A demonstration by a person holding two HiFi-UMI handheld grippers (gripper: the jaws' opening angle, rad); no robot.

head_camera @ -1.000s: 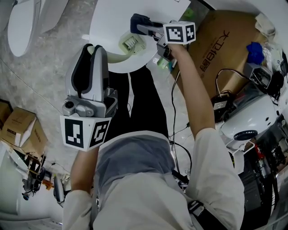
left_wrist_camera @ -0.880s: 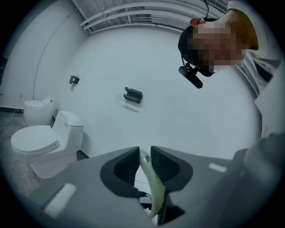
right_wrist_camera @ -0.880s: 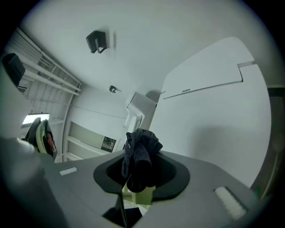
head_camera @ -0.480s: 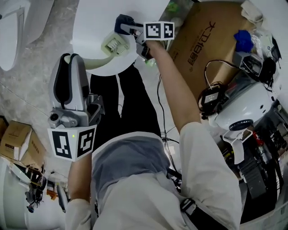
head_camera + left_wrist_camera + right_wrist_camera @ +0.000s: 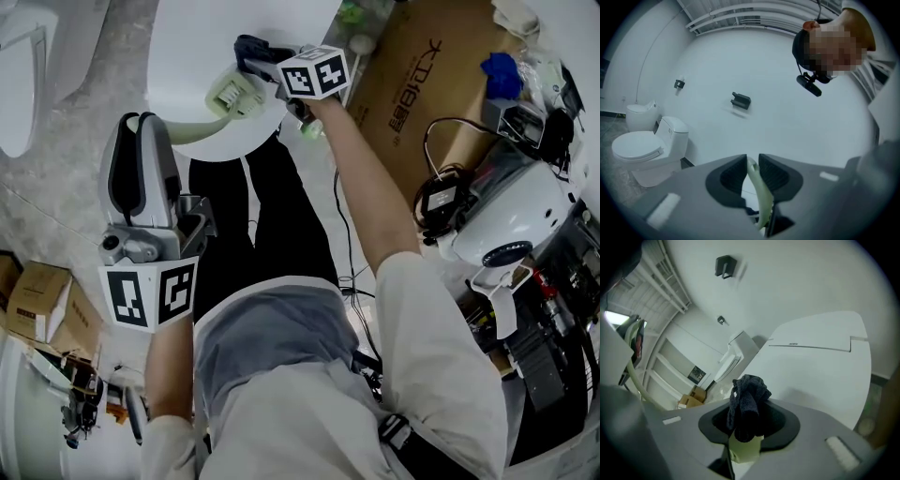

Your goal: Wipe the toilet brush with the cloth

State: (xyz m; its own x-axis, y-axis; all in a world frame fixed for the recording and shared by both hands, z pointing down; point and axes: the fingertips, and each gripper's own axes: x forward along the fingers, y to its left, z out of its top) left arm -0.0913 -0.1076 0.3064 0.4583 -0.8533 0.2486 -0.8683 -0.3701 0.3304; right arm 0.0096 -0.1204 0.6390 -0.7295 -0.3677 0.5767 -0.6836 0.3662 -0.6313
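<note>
— How were the claws found?
— The left gripper (image 5: 752, 165) was clamped on the toilet brush (image 5: 232, 95) handle; the right gripper (image 5: 747, 423) was closed on the dark cloth (image 5: 747, 405).
— And the brush's head?
— It was held above the white surface (image 5: 187, 47), right beside the cloth

Location type: an indoor test or storage bay fitted out as a mock washroom, not a domestic bathroom. Indicators: a white toilet (image 5: 647, 150) stands free on the floor, with a second toilet (image 5: 640, 115) just behind it, both against a bare white wall (image 5: 787, 93). The floor (image 5: 56, 187) is grey marbled tile. A large cardboard carton (image 5: 422, 75) and a smaller carton (image 5: 33, 300) lie on it. A black cabled box (image 5: 441, 201) sits beside a white equipment housing (image 5: 511, 220). Open shelving (image 5: 670, 366) lines one side. Exposed racking (image 5: 740, 11) runs overhead.
</note>
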